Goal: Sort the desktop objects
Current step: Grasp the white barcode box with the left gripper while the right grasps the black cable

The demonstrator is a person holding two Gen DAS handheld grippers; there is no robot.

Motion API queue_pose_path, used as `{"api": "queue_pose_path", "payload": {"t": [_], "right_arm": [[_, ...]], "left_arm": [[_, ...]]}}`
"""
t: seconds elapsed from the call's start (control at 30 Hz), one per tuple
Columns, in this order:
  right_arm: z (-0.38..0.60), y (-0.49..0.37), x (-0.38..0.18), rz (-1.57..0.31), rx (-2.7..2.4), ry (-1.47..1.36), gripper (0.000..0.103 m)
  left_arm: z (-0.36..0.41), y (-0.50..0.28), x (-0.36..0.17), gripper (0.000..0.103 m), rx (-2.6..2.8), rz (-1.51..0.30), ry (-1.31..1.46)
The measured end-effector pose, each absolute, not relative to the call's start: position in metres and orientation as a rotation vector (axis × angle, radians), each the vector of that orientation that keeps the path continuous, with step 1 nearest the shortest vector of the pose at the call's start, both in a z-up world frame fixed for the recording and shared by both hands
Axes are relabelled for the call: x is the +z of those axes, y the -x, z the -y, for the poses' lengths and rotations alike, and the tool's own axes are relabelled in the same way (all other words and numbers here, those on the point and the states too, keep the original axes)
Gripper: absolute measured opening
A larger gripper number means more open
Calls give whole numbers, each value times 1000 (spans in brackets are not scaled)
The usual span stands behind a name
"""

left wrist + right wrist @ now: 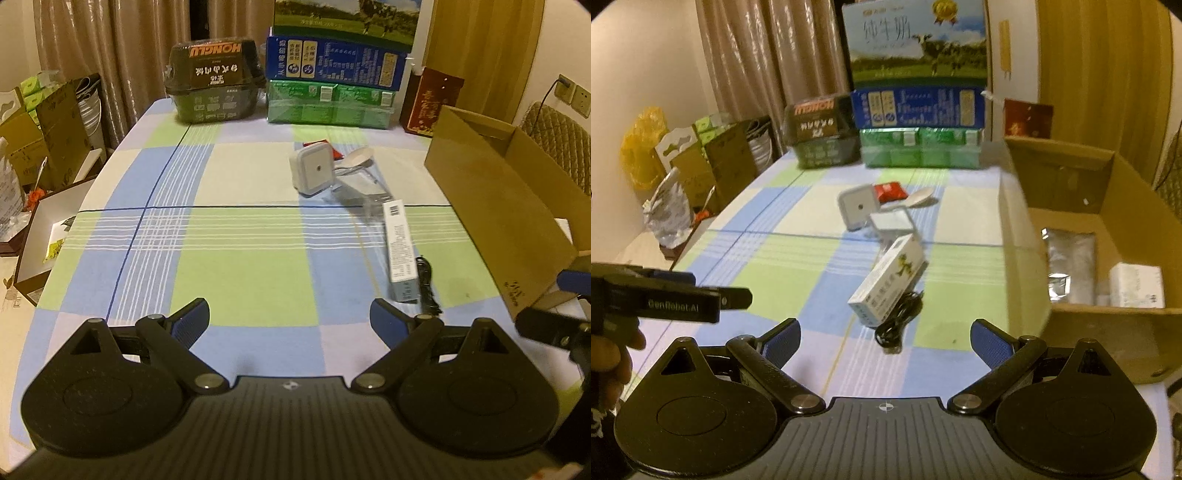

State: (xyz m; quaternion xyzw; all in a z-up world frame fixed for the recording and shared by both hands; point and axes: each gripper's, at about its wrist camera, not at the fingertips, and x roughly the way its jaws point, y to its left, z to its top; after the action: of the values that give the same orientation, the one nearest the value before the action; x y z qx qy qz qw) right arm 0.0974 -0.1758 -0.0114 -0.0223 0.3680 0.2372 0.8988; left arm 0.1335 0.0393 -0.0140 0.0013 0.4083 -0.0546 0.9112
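Level above the tablecloth (258, 258), left gripper (290, 317) gapes; right gripper (885, 338) likewise.

We see a table (258, 266) under a checked cloth of blue, green and white. The cardboard box (1108, 332) sits on its right side. Left of the box lie a long white carton (890, 280), a black cable (897, 321) touching it, and farther back a white cube (855, 208), a red packet (890, 191) and a spoon (921, 196).
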Motion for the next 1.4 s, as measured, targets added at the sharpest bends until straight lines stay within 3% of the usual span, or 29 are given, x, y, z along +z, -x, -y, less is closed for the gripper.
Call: {"api": "queue_pose_path", "payload": {"t": [0.23,0.47,0.8,0.97,1.23,1.4], "right_arm": [[156,-119,-46,-802,499,61,93],[153,-147,-75,-839,466,73,68],[150,-166,-98,-881,452,82,49],[153,-167,-99,-878,430,96,22],[162,-165,-99,-856,375,124,21],[169,-167,-101,-860,340,132,19]], "left_arm": [[-46,-162,-35,91,-137,-855,3],[-44,-191,-52,91,-212,-861,66],[-27,-212,-67,91,-275,-877,81],[-24,-211,-65,91,-295,-866,90],[4,-218,-62,89,-406,-853,77],[31,-229,-66,79,-484,-862,50]]}}
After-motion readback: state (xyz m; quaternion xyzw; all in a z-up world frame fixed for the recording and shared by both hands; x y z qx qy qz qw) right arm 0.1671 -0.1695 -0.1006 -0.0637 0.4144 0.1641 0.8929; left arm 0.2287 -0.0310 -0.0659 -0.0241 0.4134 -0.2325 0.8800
